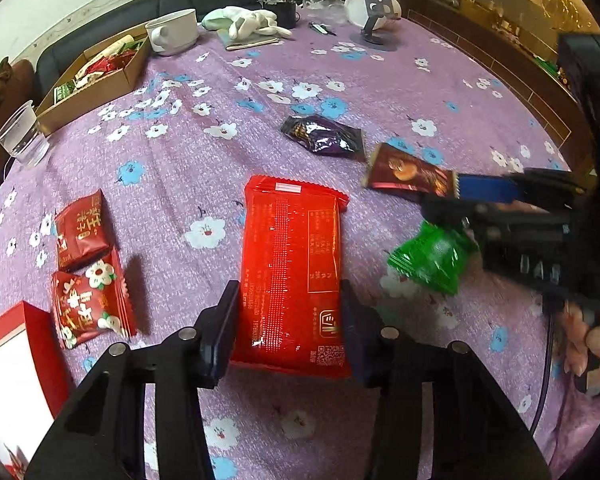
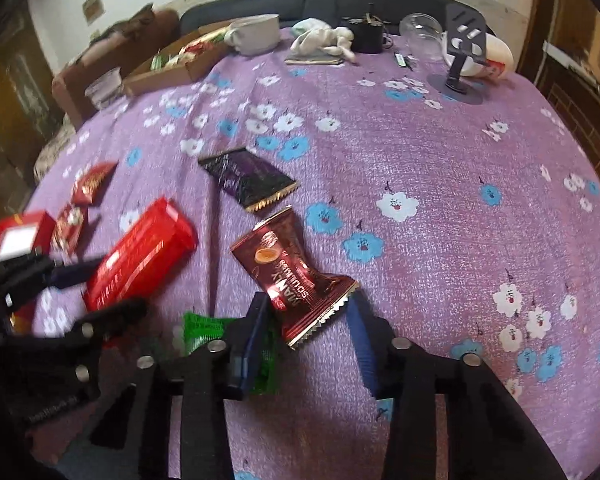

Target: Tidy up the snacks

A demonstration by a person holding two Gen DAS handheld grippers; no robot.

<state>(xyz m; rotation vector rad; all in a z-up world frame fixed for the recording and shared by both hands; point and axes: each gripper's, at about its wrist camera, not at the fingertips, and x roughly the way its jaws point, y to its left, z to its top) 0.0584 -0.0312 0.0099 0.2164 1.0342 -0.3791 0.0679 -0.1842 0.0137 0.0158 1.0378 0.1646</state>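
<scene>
Snack count on bench [image 1: 380,80]: one large red packet [image 1: 292,276] between left claw [image 1: 290,320] fingers, released, one maroon packet [image 2: 296,276] at 12 o'clock inside right claw [image 2: 312,336], released, one purple packet [image 1: 324,138], one green packet [image 1: 430,256], two small red packets [image 1: 82,232].

Loose snack packets on the table number six: one large red packet [image 1: 292,276] between the left gripper's fingers, two small red packets [image 1: 82,232] [image 1: 92,304] to its left, one green [image 1: 430,256], one maroon [image 1: 412,174] and one purple [image 1: 324,136] to its right. One cardboard box [image 1: 96,92], one clear cup [image 1: 22,134] and one white mug [image 1: 174,32] stand far ahead.
</scene>
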